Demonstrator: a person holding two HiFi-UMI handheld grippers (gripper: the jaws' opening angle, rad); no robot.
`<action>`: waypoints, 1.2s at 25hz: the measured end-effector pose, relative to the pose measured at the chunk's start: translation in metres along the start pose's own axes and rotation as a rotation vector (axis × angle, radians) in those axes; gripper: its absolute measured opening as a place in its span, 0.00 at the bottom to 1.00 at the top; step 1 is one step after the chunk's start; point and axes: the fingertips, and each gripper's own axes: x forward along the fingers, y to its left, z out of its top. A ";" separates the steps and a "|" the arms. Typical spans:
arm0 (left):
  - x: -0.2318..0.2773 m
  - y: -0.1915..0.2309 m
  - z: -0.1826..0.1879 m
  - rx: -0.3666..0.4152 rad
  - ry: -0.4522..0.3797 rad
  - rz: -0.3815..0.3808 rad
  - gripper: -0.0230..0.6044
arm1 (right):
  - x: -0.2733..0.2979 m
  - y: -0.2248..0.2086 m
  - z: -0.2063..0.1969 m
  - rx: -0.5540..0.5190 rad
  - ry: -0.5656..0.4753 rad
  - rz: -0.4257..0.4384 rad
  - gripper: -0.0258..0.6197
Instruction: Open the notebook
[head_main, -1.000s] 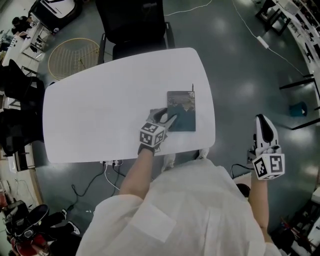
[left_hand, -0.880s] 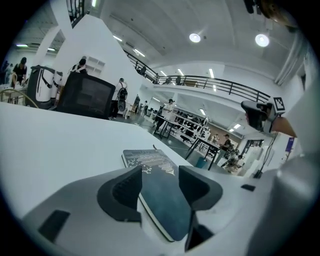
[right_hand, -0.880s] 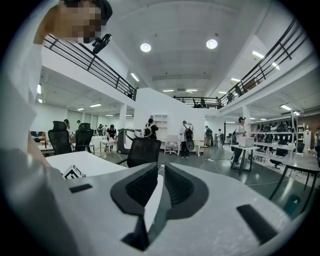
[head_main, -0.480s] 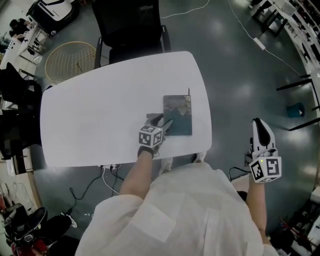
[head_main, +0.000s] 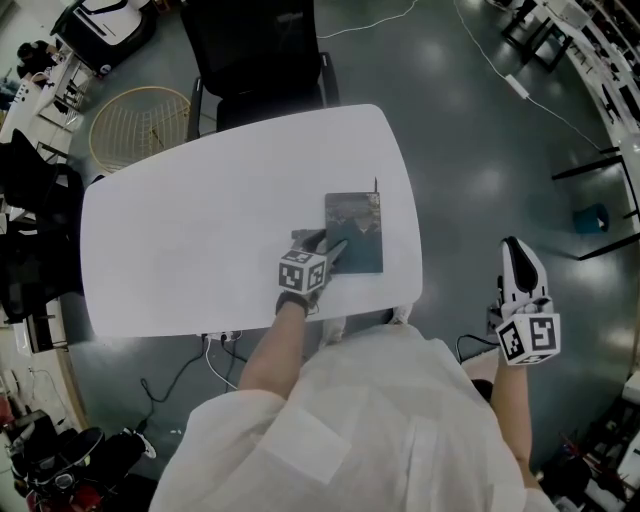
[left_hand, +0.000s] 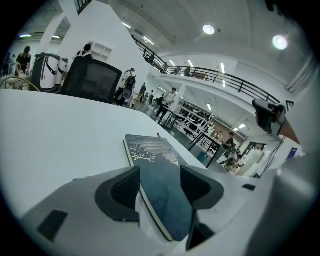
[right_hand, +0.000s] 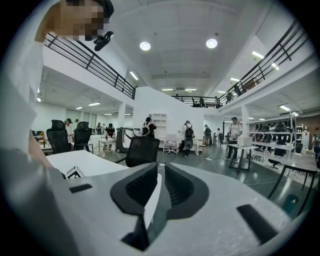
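Note:
A dark teal notebook (head_main: 357, 228) lies closed and flat on the white table (head_main: 200, 220), near its right front edge. A thin ribbon sticks out of its far edge. My left gripper (head_main: 327, 244) is at the notebook's near left corner, tilted down. In the left gripper view the notebook (left_hand: 150, 150) runs in between the jaws. The left gripper (left_hand: 160, 184) stands open there, its pads on either side of the cover without pinching it. My right gripper (head_main: 518, 256) hangs off the table to the right, over the floor. Its jaws (right_hand: 159, 186) are shut on nothing.
A black office chair (head_main: 262, 45) stands at the table's far side, with a round wire basket (head_main: 140, 120) on the floor left of it. Cables trail over the grey floor under the front edge and at the back right. A small teal box (head_main: 595, 217) sits on the floor at the right.
My left gripper has sunk slightly onto the notebook's near left corner and rolled a little. The notebook stays closed. The right gripper has kept still.

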 end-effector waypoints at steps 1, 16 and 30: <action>0.000 -0.003 0.001 0.001 -0.008 -0.005 0.40 | 0.000 -0.001 -0.001 0.002 0.000 0.000 0.12; 0.012 0.003 -0.020 -0.083 0.111 0.067 0.43 | 0.003 0.001 -0.006 0.011 0.011 0.008 0.12; -0.004 -0.010 0.002 -0.054 0.060 0.048 0.44 | 0.010 -0.002 -0.006 0.018 0.008 0.007 0.12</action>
